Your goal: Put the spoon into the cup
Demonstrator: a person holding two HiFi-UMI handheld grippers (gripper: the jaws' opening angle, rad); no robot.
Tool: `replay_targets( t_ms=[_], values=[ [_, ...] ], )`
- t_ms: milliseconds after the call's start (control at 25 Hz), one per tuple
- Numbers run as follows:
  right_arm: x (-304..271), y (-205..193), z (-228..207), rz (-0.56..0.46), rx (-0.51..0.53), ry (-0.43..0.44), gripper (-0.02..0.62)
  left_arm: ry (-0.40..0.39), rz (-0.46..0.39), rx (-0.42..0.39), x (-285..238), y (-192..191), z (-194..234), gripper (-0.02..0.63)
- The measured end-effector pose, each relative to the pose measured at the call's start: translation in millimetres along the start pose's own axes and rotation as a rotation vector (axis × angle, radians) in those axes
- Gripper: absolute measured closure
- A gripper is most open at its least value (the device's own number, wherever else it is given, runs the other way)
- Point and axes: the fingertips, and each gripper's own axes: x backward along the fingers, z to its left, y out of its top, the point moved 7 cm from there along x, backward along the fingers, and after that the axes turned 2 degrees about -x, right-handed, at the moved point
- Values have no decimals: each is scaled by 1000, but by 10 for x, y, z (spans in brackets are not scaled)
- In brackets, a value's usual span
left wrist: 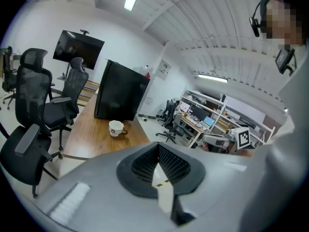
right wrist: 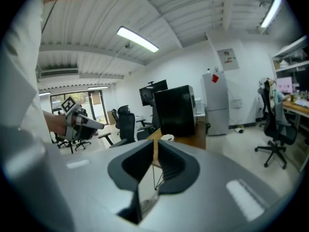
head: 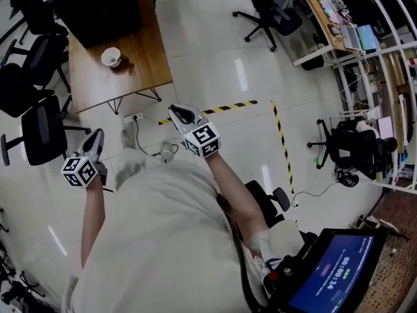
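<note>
the left gripper (head: pixel 98 135) had its jaws pressed together at the tips, with nothing between them. the right gripper (head: pixel 177 112) also had its jaws shut to a thin slit, and they held nothing. both were carried by a person (head: pixel 163 240) standing on the floor (head: pixel 215 64), well back from the table (head: pixel 140 51).

the cup (head: pixel 111 57) stood upright on the table, far ahead of both pairs of jaws and touched by neither. in the left gripper view it sat beyond the closed tips, above and to their left. in the right gripper view it showed as a small white shape just over the tips, nearly straight ahead of them. a small brown thing (head: pixel 122 62) touched the cup's side, on the side toward the right jaws; whether it was the spoon or the cup's handle could not be told.

a black box (head: pixel 98 8) stood on the table beyond the cup, farther from the jaws. striped tape (head: pixel 215 109) ran across the floor just beside the right jaws' tips in the head view.
</note>
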Motion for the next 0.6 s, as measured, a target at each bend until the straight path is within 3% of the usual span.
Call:
replay_targets(
  t_ms=[280,440,600],
  values=[
    [-294,38,438,-33,-76,115,589,60,2,68,469,-205,297,609],
    [-472,29,589,-27,-125,126,591,46,0,84,617,-150,503,609],
    [-625,189,673,-125,-364,66,592,1,5,46,774,18,701,609]
  ],
)
